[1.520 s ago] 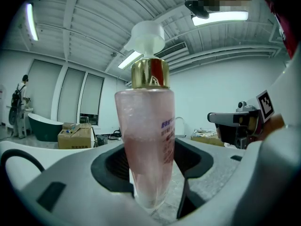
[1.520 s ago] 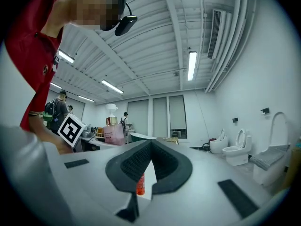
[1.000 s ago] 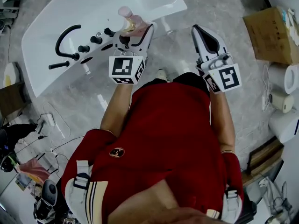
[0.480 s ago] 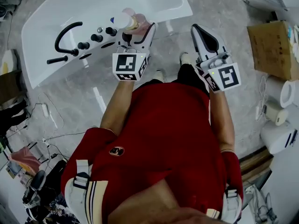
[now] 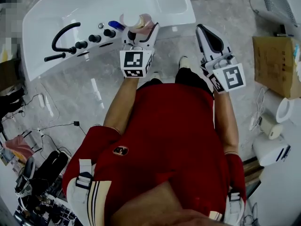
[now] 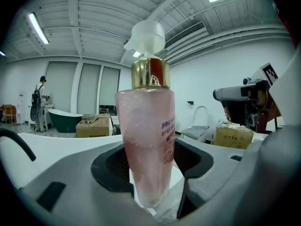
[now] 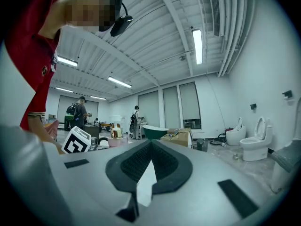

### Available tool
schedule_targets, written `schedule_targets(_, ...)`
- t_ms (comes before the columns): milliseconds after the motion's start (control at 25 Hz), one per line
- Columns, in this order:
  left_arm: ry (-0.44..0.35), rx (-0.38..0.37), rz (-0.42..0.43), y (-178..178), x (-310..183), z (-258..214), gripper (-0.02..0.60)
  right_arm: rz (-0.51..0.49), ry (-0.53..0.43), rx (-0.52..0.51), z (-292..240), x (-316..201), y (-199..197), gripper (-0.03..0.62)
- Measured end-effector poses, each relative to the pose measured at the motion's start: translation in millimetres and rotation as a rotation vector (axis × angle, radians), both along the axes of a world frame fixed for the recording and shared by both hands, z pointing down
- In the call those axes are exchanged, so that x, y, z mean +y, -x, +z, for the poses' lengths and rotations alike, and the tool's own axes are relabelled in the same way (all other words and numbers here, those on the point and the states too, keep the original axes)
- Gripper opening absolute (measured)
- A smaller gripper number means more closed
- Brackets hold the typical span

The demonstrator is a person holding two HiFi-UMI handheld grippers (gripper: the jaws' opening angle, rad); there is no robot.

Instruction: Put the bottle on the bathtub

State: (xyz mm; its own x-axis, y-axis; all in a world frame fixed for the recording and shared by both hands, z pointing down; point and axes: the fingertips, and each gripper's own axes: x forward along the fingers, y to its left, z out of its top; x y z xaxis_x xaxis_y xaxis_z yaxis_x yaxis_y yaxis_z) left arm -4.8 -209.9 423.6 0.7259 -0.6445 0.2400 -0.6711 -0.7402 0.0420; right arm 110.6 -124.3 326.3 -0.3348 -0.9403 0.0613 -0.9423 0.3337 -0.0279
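Observation:
A pink translucent bottle (image 5: 137, 21) with a gold collar and white pump cap stands upright in my left gripper (image 5: 139, 30), which is shut on its lower body. It hangs over the near ledge of the white bathtub (image 5: 94, 4), just right of the black knobs (image 5: 96, 37). In the left gripper view the bottle (image 6: 146, 135) fills the middle between the grey fingers (image 6: 211, 173); my left gripper (image 6: 151, 166) points upward. My right gripper (image 5: 209, 37) is held to the right over the floor, apart from the tub. Its pads meet at the tip with nothing between them, as my right gripper (image 7: 150, 147) shows.
A black curved faucet (image 5: 63, 33) and a small blue item (image 5: 115, 26) sit on the tub ledge left of the bottle. A cardboard box (image 5: 277, 65) and white fixtures (image 5: 282, 109) stand at the right. Cables (image 5: 56, 126) and gear lie on the floor at the left.
My left gripper has carried the bottle forward, from beside the tub's ledge to over it. The right gripper has kept its place beside it.

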Motion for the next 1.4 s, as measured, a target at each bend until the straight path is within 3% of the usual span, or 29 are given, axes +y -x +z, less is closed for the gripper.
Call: schedule_targets(1400, 0.087, -0.166, -0.261, -38.8, -81.1, 143.7, 0.278, -0.223, 0.083, -0.005, 78.1, -75.9, -74.0, -0.006)
